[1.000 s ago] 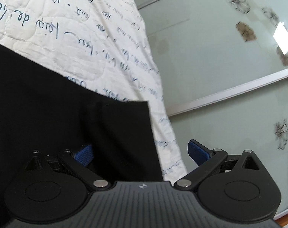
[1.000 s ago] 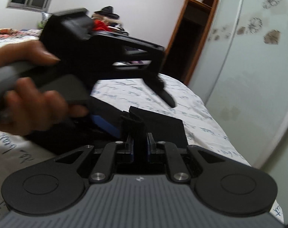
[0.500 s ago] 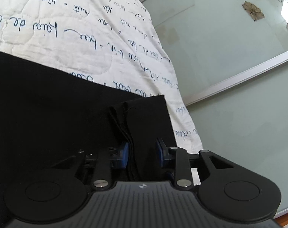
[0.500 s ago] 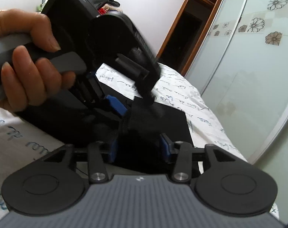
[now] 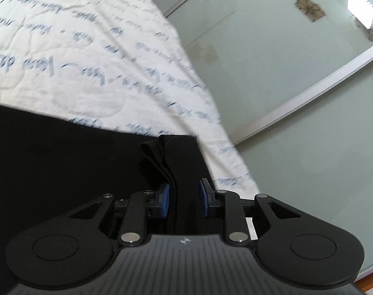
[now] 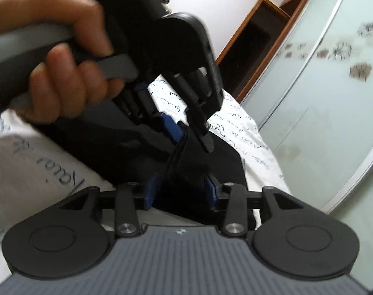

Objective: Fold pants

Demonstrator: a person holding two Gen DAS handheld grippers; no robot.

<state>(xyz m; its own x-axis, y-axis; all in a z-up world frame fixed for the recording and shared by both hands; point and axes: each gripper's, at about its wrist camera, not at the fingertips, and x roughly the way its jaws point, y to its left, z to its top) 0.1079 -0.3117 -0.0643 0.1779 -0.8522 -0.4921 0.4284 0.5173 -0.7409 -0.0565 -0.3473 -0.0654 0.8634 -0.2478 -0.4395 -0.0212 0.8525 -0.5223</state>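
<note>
The black pants (image 5: 63, 172) lie spread flat on the bed's script-printed white quilt (image 5: 88, 61), their layered corner bunched and lifted.

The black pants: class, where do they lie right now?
The black pants lie on the white script-printed quilt, near the bed edge beside the glass wardrobe door, one bunched corner between the left tool's pads.

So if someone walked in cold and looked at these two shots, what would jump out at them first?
Probably the black fabric pants spread over the white quilted bedspread with blue handwriting print, a bunched corner standing up between the blue pads of the left gripper. In the right wrist view, a bare hand gripping that tool's grey handle fills the upper left, above the right gripper, which straddles the same cloth.
</note>
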